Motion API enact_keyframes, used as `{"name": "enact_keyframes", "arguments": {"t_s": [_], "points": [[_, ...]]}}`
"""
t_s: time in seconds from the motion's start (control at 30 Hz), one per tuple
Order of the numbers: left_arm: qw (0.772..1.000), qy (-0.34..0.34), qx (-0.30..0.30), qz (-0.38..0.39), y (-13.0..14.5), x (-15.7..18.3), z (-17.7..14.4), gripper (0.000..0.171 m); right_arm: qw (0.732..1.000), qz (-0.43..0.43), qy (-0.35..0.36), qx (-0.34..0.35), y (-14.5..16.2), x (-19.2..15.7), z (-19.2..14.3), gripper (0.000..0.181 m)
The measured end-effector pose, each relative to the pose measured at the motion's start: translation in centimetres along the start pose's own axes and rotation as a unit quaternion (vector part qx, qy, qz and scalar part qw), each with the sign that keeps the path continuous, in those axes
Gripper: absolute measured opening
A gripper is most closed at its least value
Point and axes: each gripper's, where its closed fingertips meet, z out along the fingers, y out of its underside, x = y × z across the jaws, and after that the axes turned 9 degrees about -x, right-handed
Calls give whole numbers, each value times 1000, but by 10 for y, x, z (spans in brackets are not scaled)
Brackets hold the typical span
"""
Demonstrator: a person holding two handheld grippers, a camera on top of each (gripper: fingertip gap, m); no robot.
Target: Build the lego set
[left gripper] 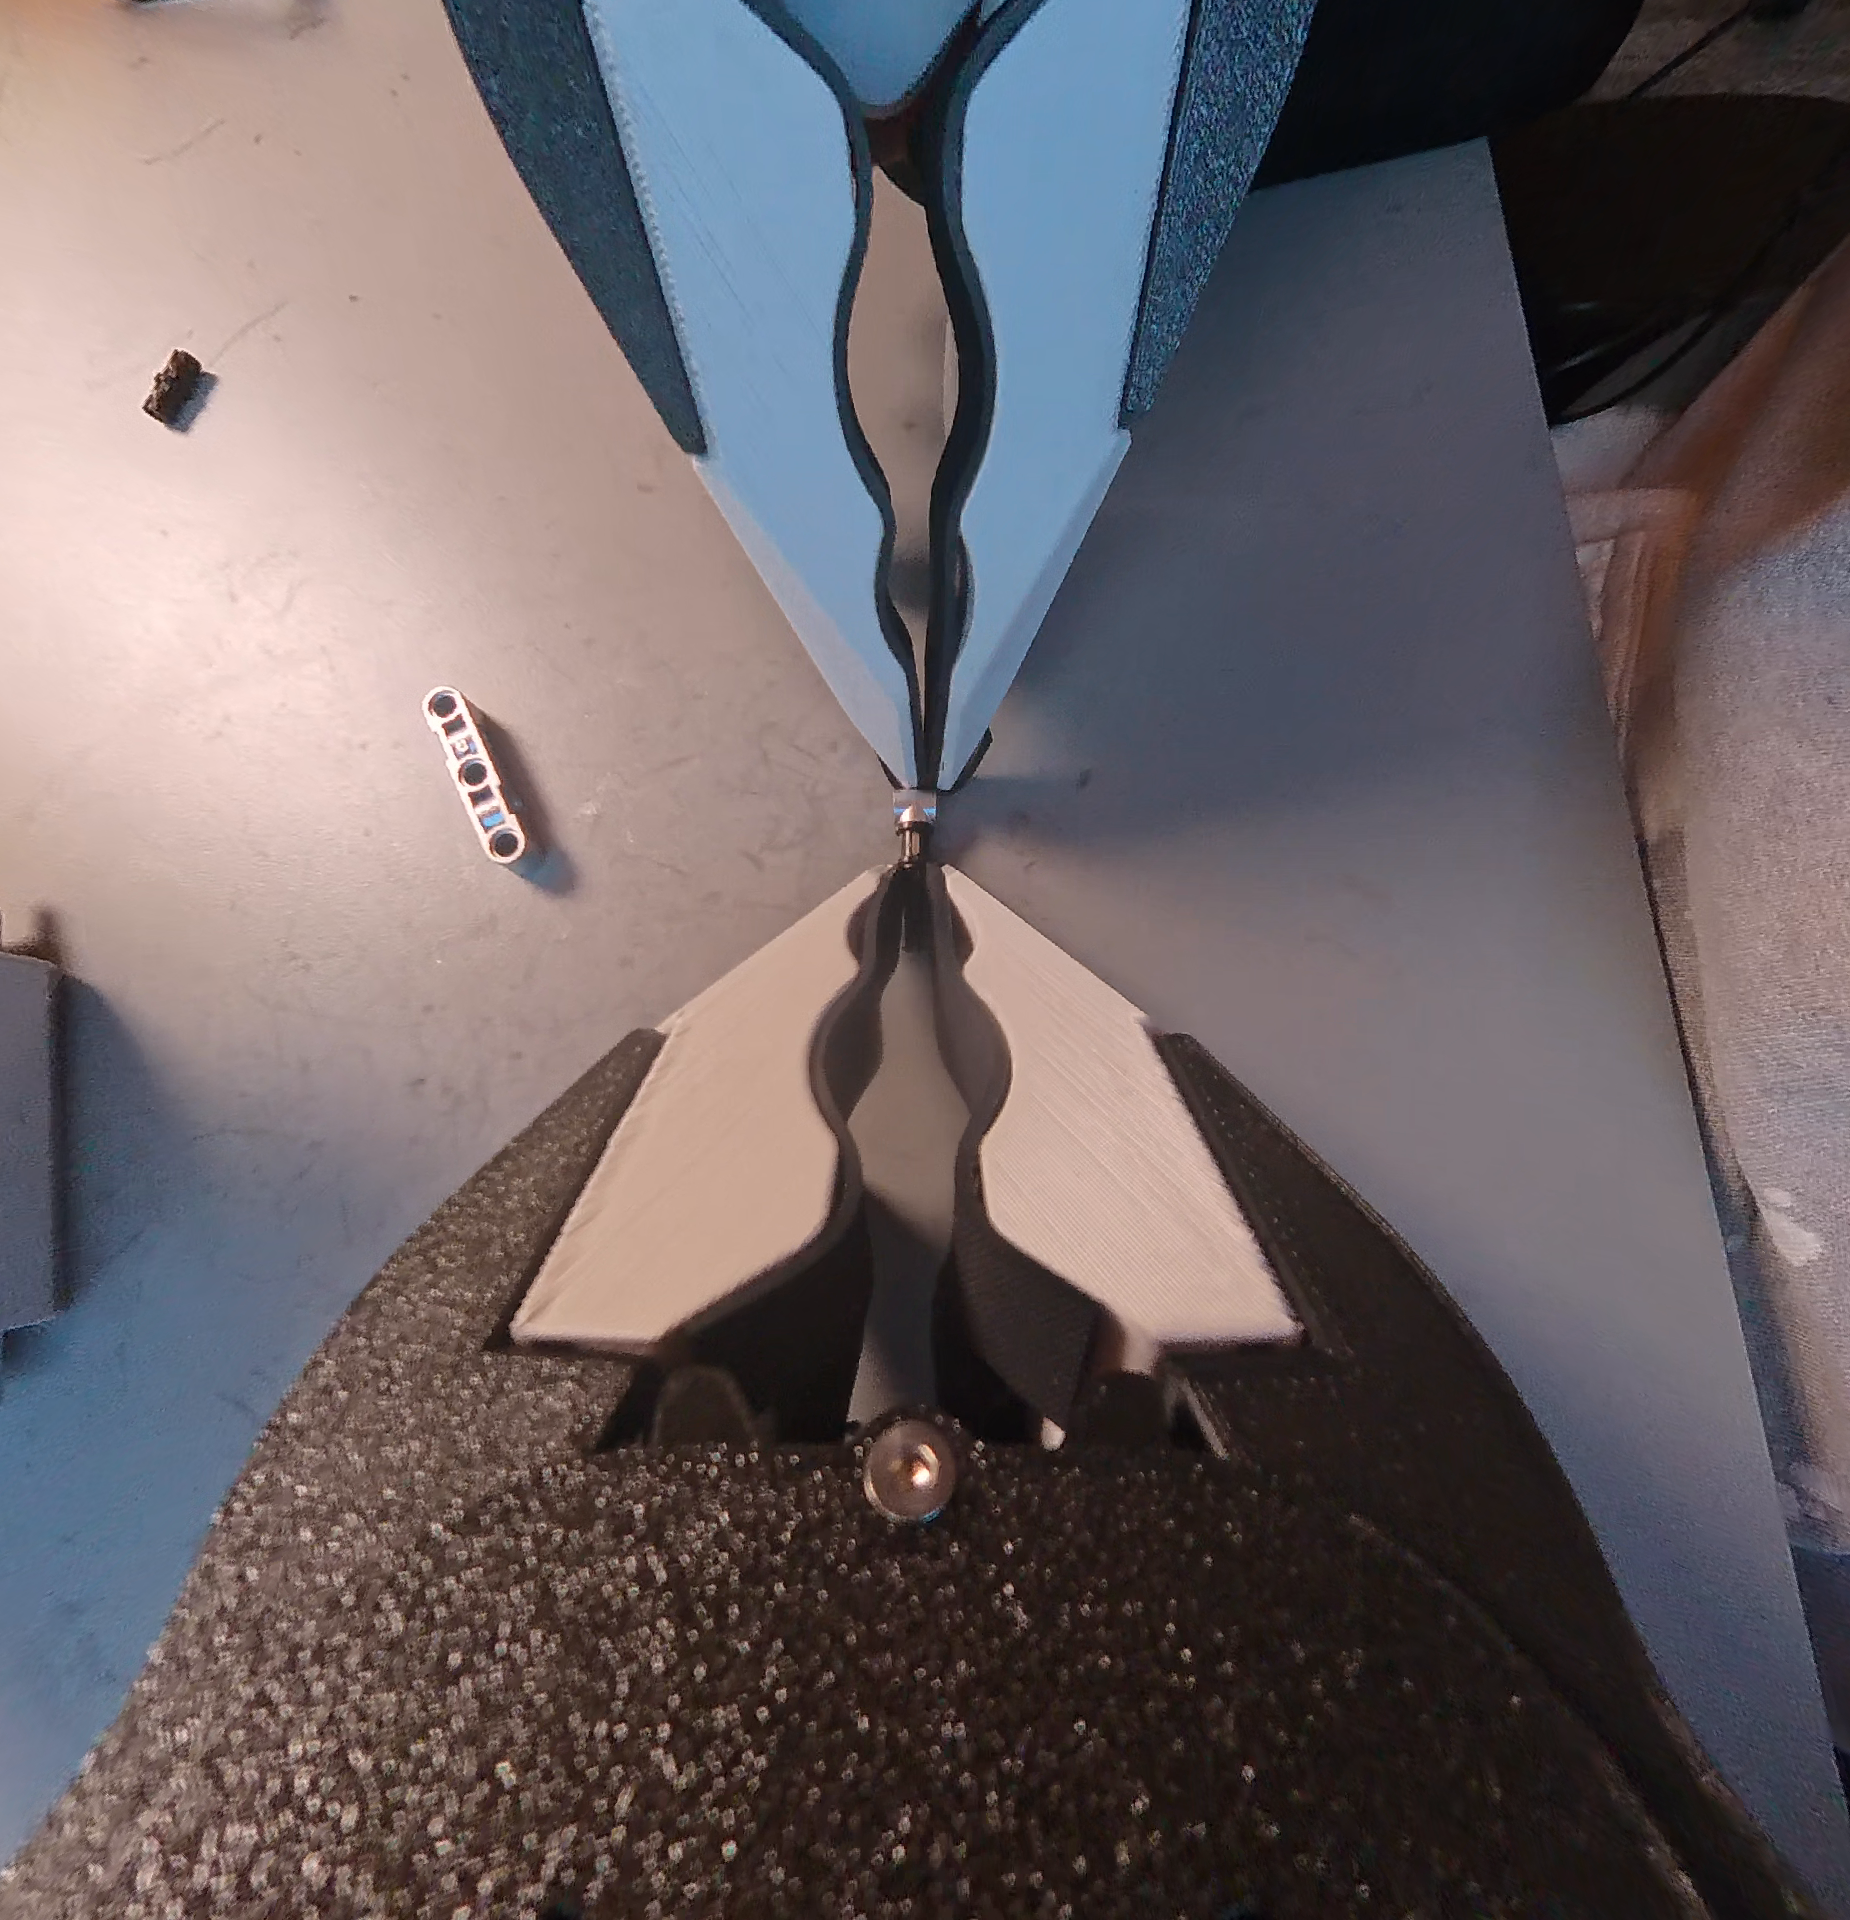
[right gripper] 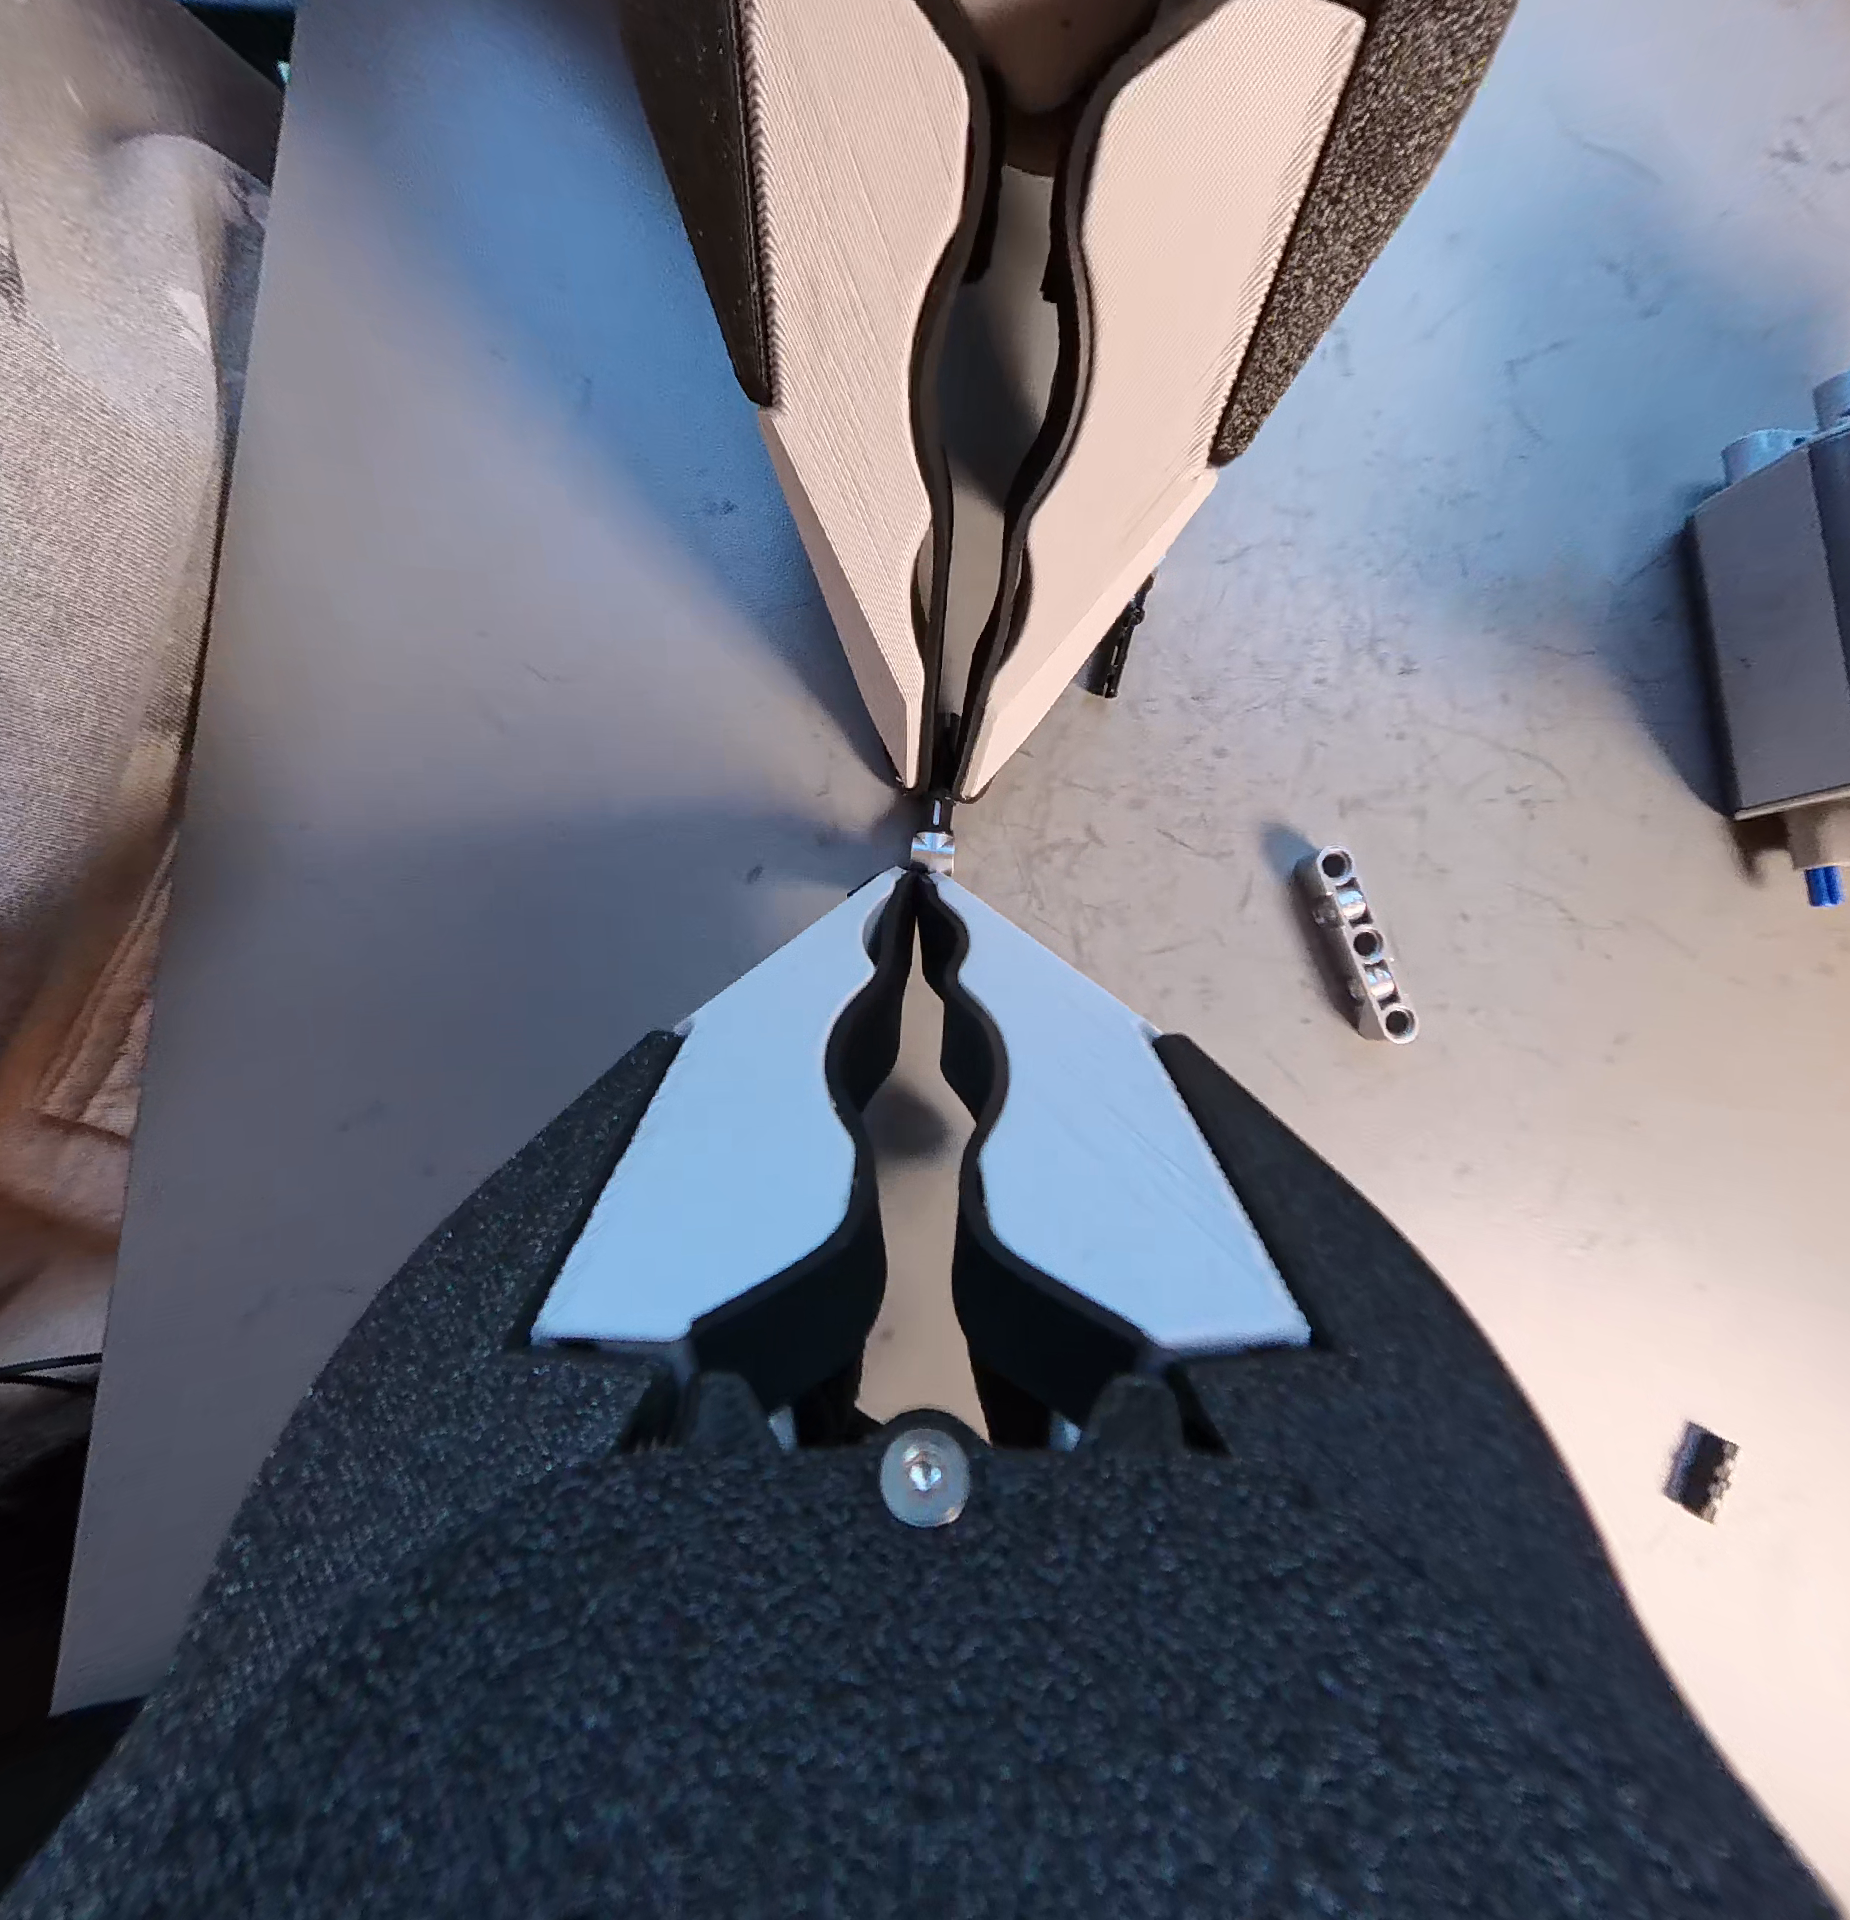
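Left wrist view: jaws pinching pin (left gripper: 913,831).

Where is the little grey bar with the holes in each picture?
Left wrist view: the grey bar with holes lies on the table, left of centre, left of the meeting gripper tips.
Right wrist view: the same bar lies right of centre, right of the tips.
Shared landmark: the small black ridged piece on the table, on the bar's side in both views.
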Motion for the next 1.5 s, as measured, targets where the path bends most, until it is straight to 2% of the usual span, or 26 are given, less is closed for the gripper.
{"name": "enact_keyframes", "arguments": {"t_s": [0.27, 0.3, 0.37, 0.43, 0.6, 0.67, 0.73, 0.83, 0.93, 1.03, 1.13, 1.2, 1.27, 1.37, 1.5], "points": [[1000, -7, -3, 18, 0, 0, 0, 2, 1000, 8, -5, 5, 2, 0, -1, 0], [1000, -11, -2, 20, 0, -1, 0, 2, 1000, 11, -12, 11, 3, -2, -2, 7], [1000, -14, 8, 15, 1, -1, -2, 2, 997, 28, -28, 59, -2, -4, -15, 24], [999, -10, 38, -6, -2, -5, -9, 2, 986, 58, -38, 154, -16, 2, -39, 33], [988, 8, 138, -71, -22, -21, -36, 2, 937, 137, -56, 315, -31, 30, -90, 39], [987, 7, 142, -76, -20, -22, -37, 2, 916, 156, -69, 364, -36, 36, -104, 40], [991, -1, 116, -64, -14, -20, -30, 3, 899, 172, -93, 391, -40, 37, -112, 42], [996, -13, 79, -41, -8, -16, -20, 4, 891, 184, -100, 404, -41, 39, -113, 42], [996, -15, 79, -33, -8, -13, -20, 19, 888, 186, -104, 407, -44, 38, -112, 42], [985, 6, 167, -51, -32, -13, -42, 21, 886, 187, -114, 408, -51, 35, -108, 42], [951, 60, 295, -76, -65, -5, -77, 18, 886, 185, -128, 405, -61, 31, -99, 42], [928, 94, 348, -91, -77, -1, -92, 12, 883, 185, -139, 409, -67, 28, -97, 42], [916, 119, 370, -102, -80, 1, -97, 11, 873, 194, -153, 421, -71, 29, -100, 41], [902, 153, 388, -113, -82, 5, -103, 11, 873, 194, -153, 419, -71, 28, -98, 41], [898, 164, 391, -116, -83, 6, -103, 10, 873, 193, -155, 420, -72, 26, -98, 41]]}}
